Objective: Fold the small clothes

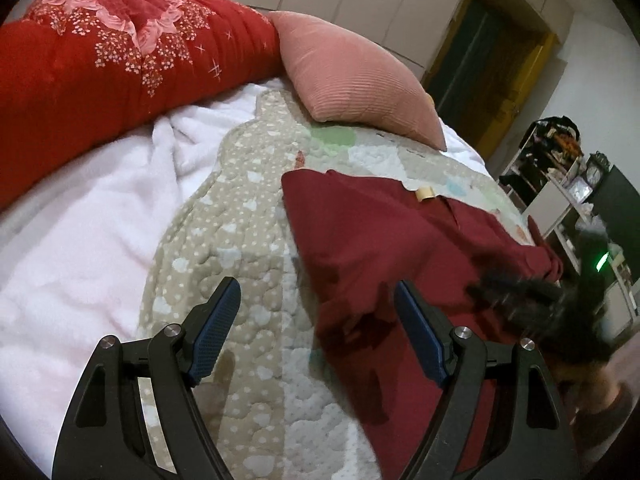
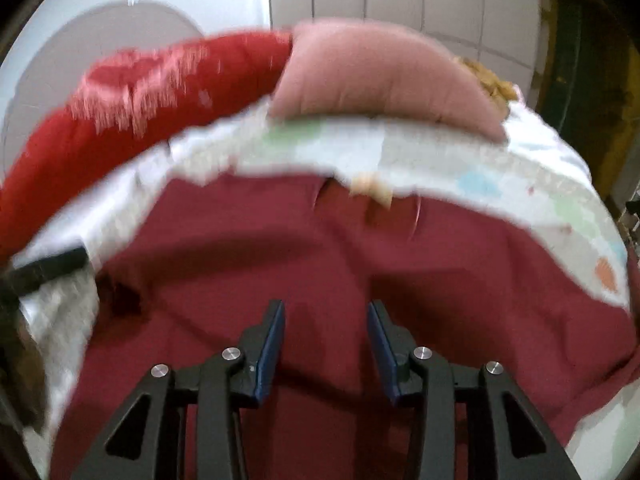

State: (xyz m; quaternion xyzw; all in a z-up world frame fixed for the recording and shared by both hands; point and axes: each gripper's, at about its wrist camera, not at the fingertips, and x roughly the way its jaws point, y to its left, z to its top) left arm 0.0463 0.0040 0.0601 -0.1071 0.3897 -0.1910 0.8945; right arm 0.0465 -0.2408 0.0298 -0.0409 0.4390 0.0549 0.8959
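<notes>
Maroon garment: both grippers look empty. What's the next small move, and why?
Probably lower the right gripper onto the maroon garment and pinch an edge. Its jaws are apart with nothing between them, hovering over cloth lying spread on the quilted mat. The left gripper is also open and empty, at the garment's left edge, so it could take the matching edge for a fold.

The left gripper [image 1: 316,304] tilts downward, its jaws spread wide and empty; the right gripper [image 2: 326,320] tilts downward too, its jaws partly apart and gripping nothing
</notes>
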